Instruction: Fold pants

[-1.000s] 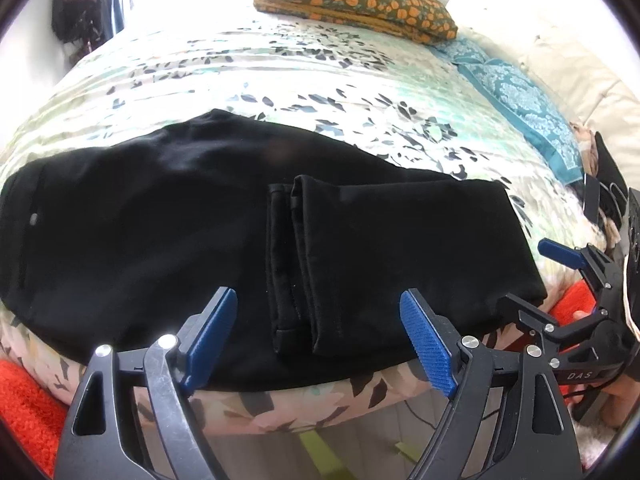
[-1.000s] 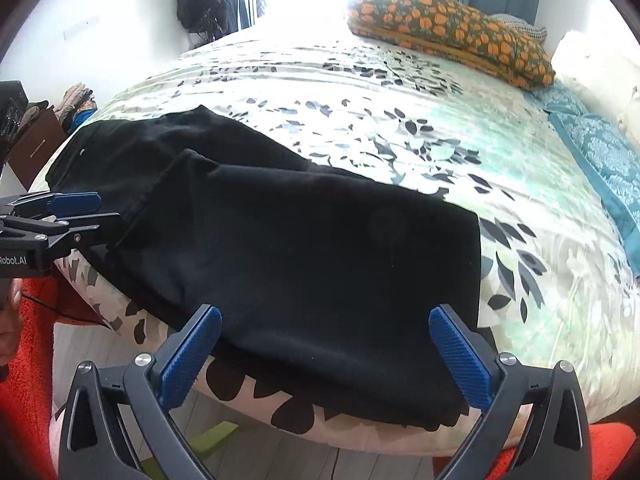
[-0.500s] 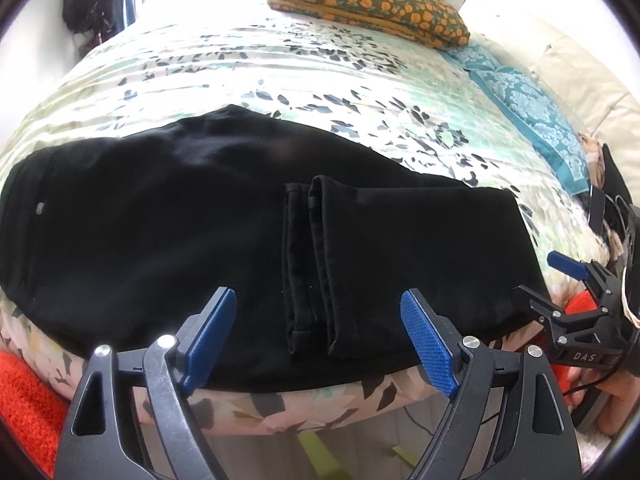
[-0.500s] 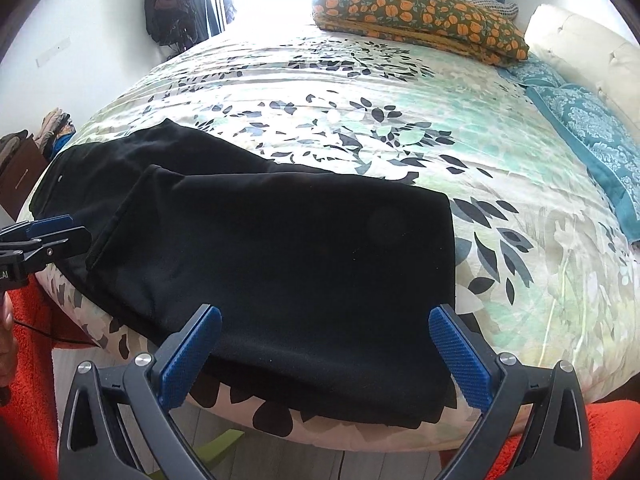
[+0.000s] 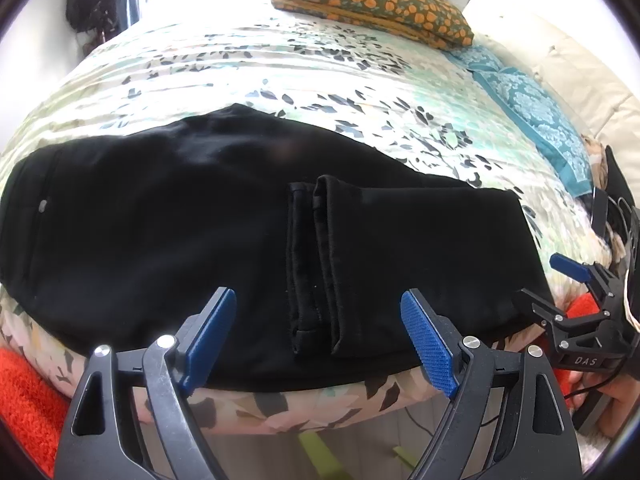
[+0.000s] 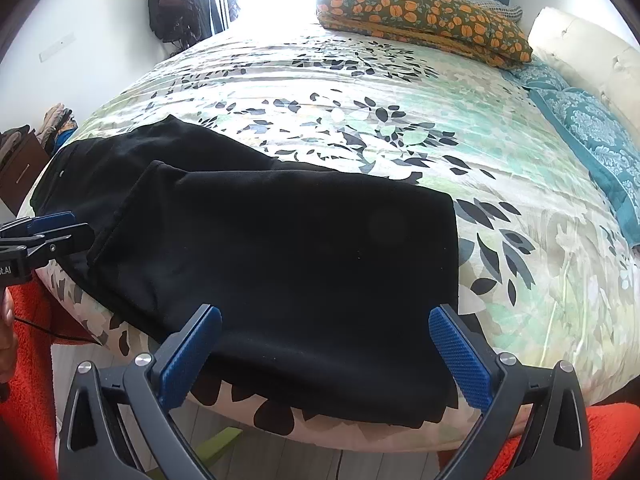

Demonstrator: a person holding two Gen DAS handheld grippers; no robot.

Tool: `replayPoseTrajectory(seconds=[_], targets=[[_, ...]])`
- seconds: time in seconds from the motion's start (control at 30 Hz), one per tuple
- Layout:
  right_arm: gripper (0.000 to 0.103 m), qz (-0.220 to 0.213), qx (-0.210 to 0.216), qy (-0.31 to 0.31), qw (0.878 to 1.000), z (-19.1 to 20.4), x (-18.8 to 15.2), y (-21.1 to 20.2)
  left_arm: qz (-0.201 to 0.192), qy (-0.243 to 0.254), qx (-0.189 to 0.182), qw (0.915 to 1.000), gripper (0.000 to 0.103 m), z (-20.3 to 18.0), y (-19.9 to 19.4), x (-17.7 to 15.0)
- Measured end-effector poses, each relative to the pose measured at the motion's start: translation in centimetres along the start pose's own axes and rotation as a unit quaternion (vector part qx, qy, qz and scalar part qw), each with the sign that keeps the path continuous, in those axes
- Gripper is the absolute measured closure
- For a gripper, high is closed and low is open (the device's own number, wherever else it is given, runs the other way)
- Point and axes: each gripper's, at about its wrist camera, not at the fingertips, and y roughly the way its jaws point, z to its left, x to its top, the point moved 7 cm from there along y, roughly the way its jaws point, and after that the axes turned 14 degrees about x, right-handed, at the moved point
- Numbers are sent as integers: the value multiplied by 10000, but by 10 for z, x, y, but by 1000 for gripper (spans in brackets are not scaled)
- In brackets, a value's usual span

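Observation:
Black pants [image 5: 168, 232] lie folded along the near edge of a bed [image 5: 280, 80] with a leaf-print cover. The legs are doubled back over the upper part, their hems [image 5: 316, 264] ending mid-garment. My left gripper [image 5: 320, 332] hovers open just off the bed edge, below the hems, with nothing between its blue pads. In the right wrist view the folded legs [image 6: 300, 264] fill the middle, and my right gripper [image 6: 326, 344] stands open over their near edge, touching nothing. Each gripper also shows at the side of the other's view: right gripper [image 5: 576, 300], left gripper [image 6: 44, 236].
An orange-patterned folded blanket [image 5: 368, 4] lies at the far end of the bed. Teal pillows [image 5: 532, 120] and a cream headboard [image 5: 580, 80] run along the right. An orange rug [image 5: 28, 396] covers the floor below, and dark bags [image 6: 176, 4] hang on the far wall.
Both views shifted a little, so the pants sit slightly more to the right in the left wrist view. The pants themselves have not moved, and both grippers stay open.

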Motion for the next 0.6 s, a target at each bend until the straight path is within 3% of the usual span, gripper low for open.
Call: replayPoseTrajectory(seconds=[0.6], targets=[[0,-1,0,-44,10000,0,-1,0,15,-14,10,10000,17,2,0,0]])
